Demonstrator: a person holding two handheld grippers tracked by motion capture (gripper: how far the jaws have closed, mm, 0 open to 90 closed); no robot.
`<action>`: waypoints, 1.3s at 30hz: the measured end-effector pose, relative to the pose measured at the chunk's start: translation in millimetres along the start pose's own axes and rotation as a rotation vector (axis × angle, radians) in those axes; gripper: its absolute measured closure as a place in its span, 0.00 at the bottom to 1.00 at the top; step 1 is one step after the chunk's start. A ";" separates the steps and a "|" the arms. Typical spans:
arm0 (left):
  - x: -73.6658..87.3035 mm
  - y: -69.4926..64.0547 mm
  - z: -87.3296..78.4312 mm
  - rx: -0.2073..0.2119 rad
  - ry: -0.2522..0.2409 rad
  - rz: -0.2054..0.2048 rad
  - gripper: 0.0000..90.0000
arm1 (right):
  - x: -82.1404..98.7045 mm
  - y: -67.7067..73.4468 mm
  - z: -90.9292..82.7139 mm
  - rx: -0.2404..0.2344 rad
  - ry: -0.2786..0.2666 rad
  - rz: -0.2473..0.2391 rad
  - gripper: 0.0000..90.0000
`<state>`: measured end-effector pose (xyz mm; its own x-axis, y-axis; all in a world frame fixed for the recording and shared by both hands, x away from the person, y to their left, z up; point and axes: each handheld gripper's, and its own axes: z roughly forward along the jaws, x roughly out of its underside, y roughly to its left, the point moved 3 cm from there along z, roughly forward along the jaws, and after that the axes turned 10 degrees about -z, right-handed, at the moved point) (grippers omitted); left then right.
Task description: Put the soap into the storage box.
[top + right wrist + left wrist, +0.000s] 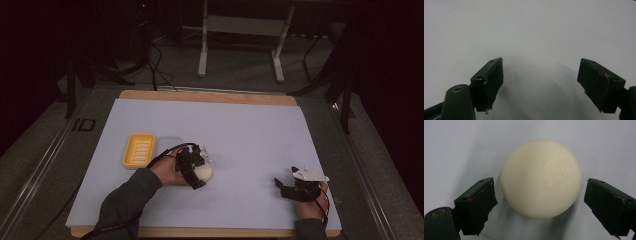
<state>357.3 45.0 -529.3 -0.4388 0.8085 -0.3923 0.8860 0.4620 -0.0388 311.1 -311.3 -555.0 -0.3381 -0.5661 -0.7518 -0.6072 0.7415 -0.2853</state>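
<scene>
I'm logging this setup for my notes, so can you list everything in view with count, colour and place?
soap bar: one, cream, round, on the sheet between the left gripper's open jaws
soap dish: one, yellow, left of the soap
clear lid or tray: one, beside the dish, faint
sheet: one, pale, covering the wooden table
frame legs: white, on the floor beyond
left gripper: black, open
right gripper: black, open, near right

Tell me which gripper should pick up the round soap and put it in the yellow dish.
Left. The left gripper is open with its jaws on either side of the soap, and the yellow dish lies close beside that hand. The right gripper is open over bare table, far from both.
</scene>
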 end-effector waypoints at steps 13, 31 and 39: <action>-8.5 -1.1 8.5 0.004 0.039 0.019 0.16 | 0.0 0.1 0.2 -0.001 0.003 -0.001 0.23; -12.0 1.6 12.6 0.013 0.081 0.016 0.27 | -0.1 0.2 0.2 -0.001 0.001 -0.002 0.23; -10.2 1.7 10.3 -0.002 0.112 0.034 0.27 | 0.0 0.1 0.0 -0.002 0.000 -0.002 0.23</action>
<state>364.8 33.7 -534.8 -0.4229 0.8591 -0.2882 0.9003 0.4346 -0.0254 311.1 -311.2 -555.1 -0.3374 -0.5675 -0.7511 -0.6089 0.7400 -0.2856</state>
